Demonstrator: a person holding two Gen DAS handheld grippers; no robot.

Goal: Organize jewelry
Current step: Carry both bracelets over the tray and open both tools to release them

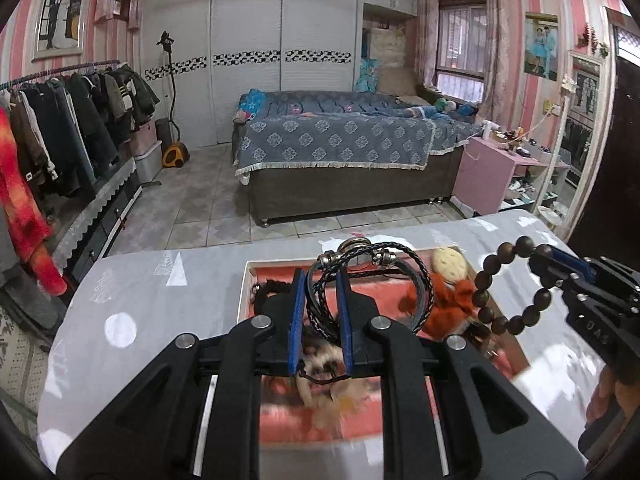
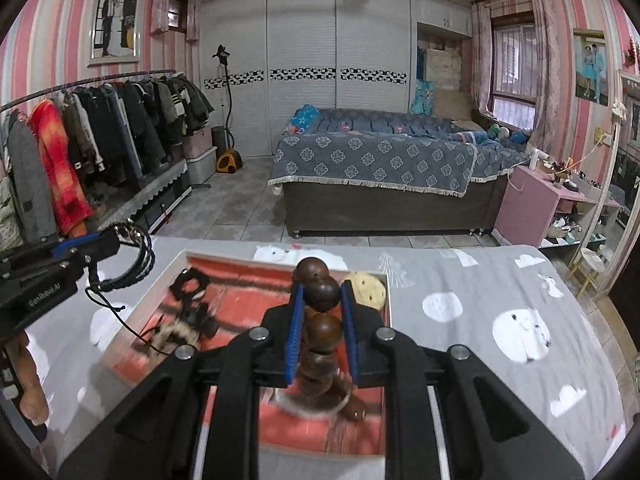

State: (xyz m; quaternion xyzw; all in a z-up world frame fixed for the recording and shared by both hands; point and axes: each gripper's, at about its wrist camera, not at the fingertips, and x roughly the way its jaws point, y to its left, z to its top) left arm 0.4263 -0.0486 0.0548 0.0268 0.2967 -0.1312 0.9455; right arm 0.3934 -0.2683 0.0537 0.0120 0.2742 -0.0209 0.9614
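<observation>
My left gripper (image 1: 320, 280) is shut on a black braided bracelet (image 1: 416, 276) with metal clasps, held above the red-lined jewelry box (image 1: 245, 280). It also shows in the right wrist view (image 2: 144, 256). My right gripper (image 2: 322, 292) is shut on a brown wooden bead bracelet (image 2: 320, 296), also above the box (image 2: 160, 292); in the left wrist view the beads (image 1: 484, 280) hang from the right gripper (image 1: 548, 260). An orange furry charm (image 1: 444, 300) and a cream round piece (image 1: 450, 262) lie in the box.
The box sits on a table with a grey patterned cloth (image 2: 500, 320). A dark chunky item (image 2: 188, 284) and other pieces lie in the box. Beyond the table are a bed (image 2: 380, 168), a clothes rack (image 2: 100, 132) and a pink side table (image 2: 532, 196).
</observation>
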